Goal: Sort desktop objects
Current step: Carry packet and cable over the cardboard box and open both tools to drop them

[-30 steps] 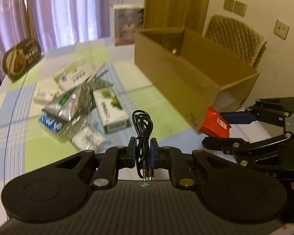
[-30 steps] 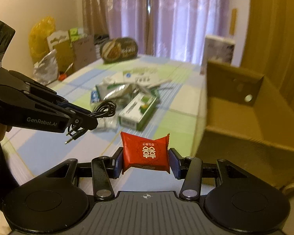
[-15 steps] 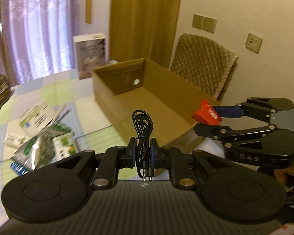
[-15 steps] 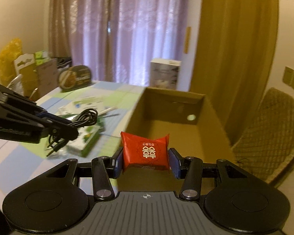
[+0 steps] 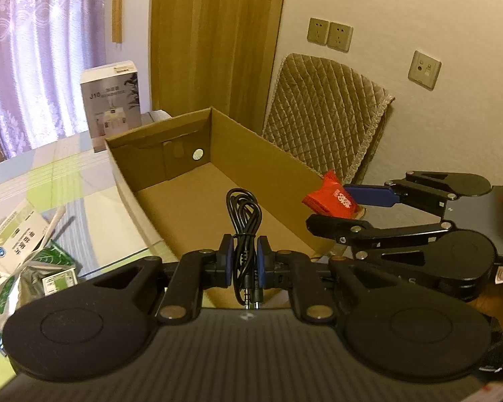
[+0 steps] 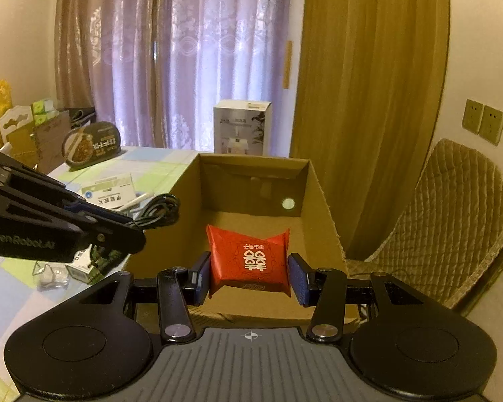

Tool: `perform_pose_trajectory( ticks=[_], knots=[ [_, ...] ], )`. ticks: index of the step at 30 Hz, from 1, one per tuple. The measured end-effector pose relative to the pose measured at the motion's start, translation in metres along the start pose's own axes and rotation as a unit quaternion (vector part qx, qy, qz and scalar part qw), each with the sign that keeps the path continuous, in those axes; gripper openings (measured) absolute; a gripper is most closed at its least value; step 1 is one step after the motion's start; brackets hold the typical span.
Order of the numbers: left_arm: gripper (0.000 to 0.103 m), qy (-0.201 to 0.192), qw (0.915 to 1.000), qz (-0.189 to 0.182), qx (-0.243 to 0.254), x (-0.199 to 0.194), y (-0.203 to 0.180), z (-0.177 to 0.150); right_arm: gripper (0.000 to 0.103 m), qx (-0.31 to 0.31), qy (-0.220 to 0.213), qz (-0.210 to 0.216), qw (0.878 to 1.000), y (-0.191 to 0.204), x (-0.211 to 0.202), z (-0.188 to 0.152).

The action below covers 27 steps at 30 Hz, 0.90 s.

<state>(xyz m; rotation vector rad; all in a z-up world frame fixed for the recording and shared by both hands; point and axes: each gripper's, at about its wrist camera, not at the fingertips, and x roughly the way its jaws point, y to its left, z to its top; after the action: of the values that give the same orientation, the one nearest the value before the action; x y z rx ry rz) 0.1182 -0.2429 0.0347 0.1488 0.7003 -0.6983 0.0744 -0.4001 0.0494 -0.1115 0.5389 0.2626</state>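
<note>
Left gripper (image 5: pixel 244 261) clenched on the coiled black cable (image 5: pixel 244 224), right gripper (image 6: pixel 249 276) grasping the red packet (image 6: pixel 249 258), both over the cardboard box (image 6: pixel 322 194).

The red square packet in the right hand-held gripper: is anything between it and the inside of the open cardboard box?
Nothing visible blocks it. The red square packet is held above the open brown cardboard box, whose visible floor is bare.
</note>
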Motion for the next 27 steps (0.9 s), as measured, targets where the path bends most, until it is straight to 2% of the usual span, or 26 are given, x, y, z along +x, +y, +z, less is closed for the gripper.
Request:
perform_pose_trajectory(
  ticks=[12,19,25,26,27],
  knots=[
    [0.011,0.013,0.9999,0.0,-0.001,0.022,0.006,0.005,0.045,0.011,0.006,-0.001,1.0,-0.012,0.014,0.0],
    [0.012,0.002,0.9999,0.008,-0.009,0.009,0.011,0.001,0.045,0.011,0.009,-0.001,1.0,-0.012,0.016,0.0],
    [0.02,-0.006,0.9994,0.018,-0.028,-0.009,0.017,-0.008,0.046,0.01,0.01,0.003,1.0,-0.006,0.021,0.002],
    [0.02,-0.007,0.9993,0.02,-0.031,-0.012,0.018,-0.009,0.046,0.011,0.008,0.004,1.0,-0.005,0.022,0.003],
    [0.02,-0.008,0.9992,0.021,-0.035,-0.014,0.02,-0.01,0.058,0.013,0.006,0.002,1.0,-0.004,0.022,0.003]
  ],
)
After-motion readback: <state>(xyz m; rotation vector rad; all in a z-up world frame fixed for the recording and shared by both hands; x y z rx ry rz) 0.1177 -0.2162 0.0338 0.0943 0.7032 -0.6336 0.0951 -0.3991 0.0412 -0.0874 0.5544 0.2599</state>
